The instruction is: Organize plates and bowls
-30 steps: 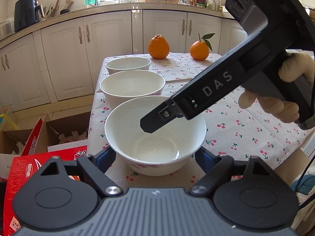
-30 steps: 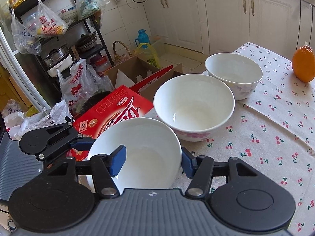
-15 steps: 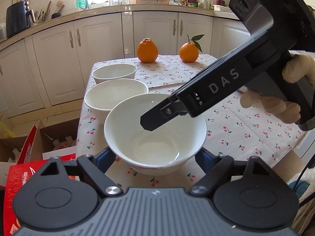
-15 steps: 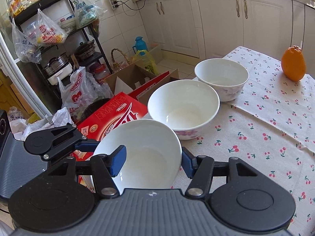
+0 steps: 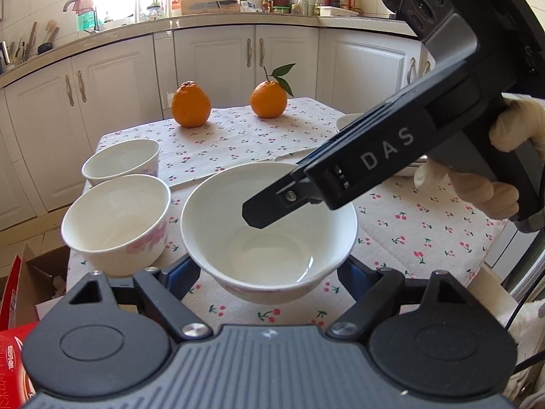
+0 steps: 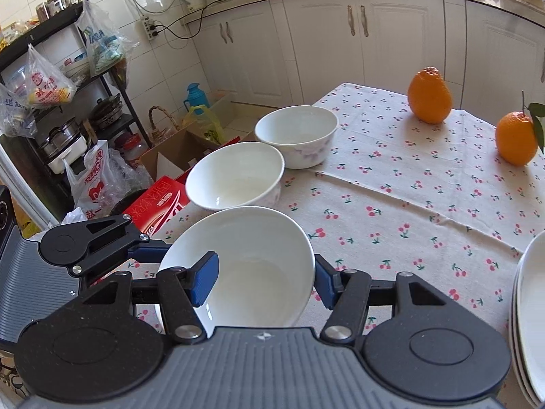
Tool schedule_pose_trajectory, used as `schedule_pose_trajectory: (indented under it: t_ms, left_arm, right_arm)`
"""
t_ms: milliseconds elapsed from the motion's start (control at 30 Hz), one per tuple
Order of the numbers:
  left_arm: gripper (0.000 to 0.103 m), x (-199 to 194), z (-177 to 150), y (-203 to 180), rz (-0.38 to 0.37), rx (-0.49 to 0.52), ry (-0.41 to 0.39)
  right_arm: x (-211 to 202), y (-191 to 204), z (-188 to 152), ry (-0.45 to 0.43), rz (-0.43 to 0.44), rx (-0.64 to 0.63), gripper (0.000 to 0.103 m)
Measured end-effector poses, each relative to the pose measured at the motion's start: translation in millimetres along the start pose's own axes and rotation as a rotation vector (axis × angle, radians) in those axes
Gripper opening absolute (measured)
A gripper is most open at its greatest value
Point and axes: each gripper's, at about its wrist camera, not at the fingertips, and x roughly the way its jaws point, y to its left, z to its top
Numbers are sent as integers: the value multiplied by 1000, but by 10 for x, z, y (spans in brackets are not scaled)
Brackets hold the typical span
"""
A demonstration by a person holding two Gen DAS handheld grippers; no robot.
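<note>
wide white bowl [image 5: 269,231] hung above cherry tablecloth [image 5: 425,225], near two smaller bowls [image 5: 115,221]. left gripper [image 5: 269,272] cradled its sides; right gripper [image 6: 265,281] pinched rim. glazed, slippery, fragile, rigid; rim grip looked sensible.

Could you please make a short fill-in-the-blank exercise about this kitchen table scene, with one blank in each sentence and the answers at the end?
1. Both grippers hold the same white ____ above the table.
2. The number of oranges on the cherry tablecloth is ____.
3. Besides the held one, ____ more bowls stand along the table's edge.
4. At the right edge of the right wrist view, a stack of white ____ is partly seen.

Answers: bowl; two; two; plates
</note>
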Motion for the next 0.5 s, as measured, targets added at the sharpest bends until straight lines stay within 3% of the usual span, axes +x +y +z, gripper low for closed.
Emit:
schedule_pose_trajectory:
  t_ms: [500]
  left_arm:
    - [87, 347, 148, -259, -84, 56, 11]
  right_arm:
    - [-151, -396, -185, -15, -104, 93, 67]
